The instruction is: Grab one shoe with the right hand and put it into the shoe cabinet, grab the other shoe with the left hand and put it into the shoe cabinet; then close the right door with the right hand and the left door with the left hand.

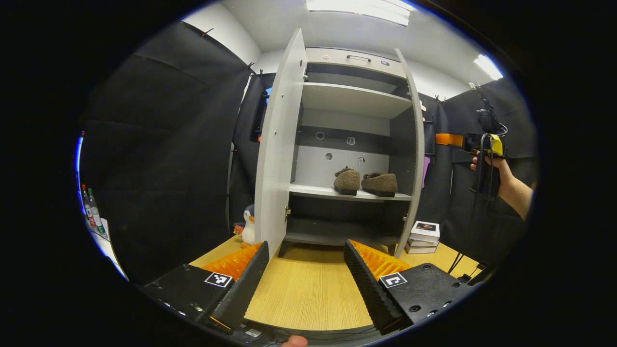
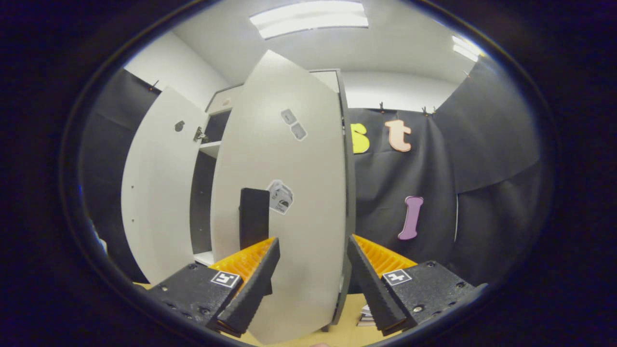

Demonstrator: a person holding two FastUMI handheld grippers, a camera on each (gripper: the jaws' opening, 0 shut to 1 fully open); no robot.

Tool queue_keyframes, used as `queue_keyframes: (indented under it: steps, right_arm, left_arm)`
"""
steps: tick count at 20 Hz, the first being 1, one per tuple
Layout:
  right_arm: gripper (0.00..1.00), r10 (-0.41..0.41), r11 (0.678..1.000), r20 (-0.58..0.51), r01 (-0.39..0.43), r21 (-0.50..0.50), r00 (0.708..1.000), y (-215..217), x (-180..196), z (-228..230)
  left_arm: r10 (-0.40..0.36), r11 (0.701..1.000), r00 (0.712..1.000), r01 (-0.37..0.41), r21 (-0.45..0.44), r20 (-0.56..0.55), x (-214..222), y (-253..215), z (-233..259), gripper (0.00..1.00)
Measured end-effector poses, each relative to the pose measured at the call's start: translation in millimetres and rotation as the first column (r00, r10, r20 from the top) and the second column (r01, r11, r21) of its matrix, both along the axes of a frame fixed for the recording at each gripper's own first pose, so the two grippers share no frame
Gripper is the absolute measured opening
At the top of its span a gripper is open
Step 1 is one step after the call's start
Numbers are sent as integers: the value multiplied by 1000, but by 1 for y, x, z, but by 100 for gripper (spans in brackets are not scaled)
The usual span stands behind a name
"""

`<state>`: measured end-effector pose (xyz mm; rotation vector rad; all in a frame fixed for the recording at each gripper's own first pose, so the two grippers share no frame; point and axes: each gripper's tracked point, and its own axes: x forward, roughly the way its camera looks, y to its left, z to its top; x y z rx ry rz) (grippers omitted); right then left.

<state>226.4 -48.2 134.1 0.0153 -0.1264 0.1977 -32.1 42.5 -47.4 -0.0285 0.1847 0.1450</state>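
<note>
Two brown fuzzy slippers (image 1: 366, 183) side by side on middle shelf of white shoe cabinet (image 1: 354, 99) | right hand-held gripper (image 2: 312, 284) wide open, empty, at right door (image 2: 284, 193); left hand-held gripper (image 1: 306, 284) open, empty | best pushed flat, steadily, near free edge.

Brown shoes (image 1: 366, 182); white cabinet (image 1: 354, 99)

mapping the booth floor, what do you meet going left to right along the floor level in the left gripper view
bottles → toy penguin → left door → right door → stack of books
</note>
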Motion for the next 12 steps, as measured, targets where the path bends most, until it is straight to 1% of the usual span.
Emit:
queue_keyframes:
  steps: [1, 2, 3, 4, 5, 6, 7, 8, 9, 10, 12]
  right_arm:
    - [94, 1, 1000, 9, -1, -3, 1000, 9, 7, 2]
    - [94, -5, 1000, 10, 5, -12, 1000, 16, 14, 2]
    - [94, 4, 1000, 5, -4, -17, 1000, 26, 20, 0]
    - [96, 5, 1000, -1, -5, -21, 1000, 33, 25, -1]
    - [95, 4, 1000, 0, -4, -21, 1000, 34, 28, -1]
    - [95, -1, 1000, 5, 1, -20, 1000, 34, 28, 0]
    - [94, -6, 1000, 7, 6, -20, 1000, 31, 27, 1]
    - [94, -19, 1000, 3, 19, -22, 1000, 27, 24, 2]
    - [94, -35, 999, 5, 36, -18, 999, 19, 17, 2]
    - [96, -41, 999, 7, 41, -14, 999, 15, 8, 4]
    - [95, -59, 998, 5, 59, 2, 998, 6, -16, 4]
  left_arm:
    - [6, 1000, 1000, -6, 0, 2, -2, 3, 0, 99]
    - [13, 1000, 1000, -13, 0, 1, -2, 6, -1, 95]
    - [21, 1000, 1000, -21, -2, -2, -3, 9, -2, 95]
    - [29, 1000, 1000, -29, -3, -2, -5, 11, -1, 99]
    - [37, 999, 999, -37, -7, -1, -6, 13, 0, 95]
    - [41, 999, 999, -41, -11, 2, -7, 14, 1, 99]
    - [46, 999, 999, -46, -13, 3, -10, 16, 2, 99]
    - [51, 999, 999, -51, -10, 0, -11, 19, 2, 95]
    - [53, 999, 999, -53, -8, -4, -9, 21, 0, 95]
    - [53, 999, 999, -53, -10, -13, -9, 21, -1, 95]
    - [49, 998, 999, -49, -29, -9, -10, 18, 3, 95]
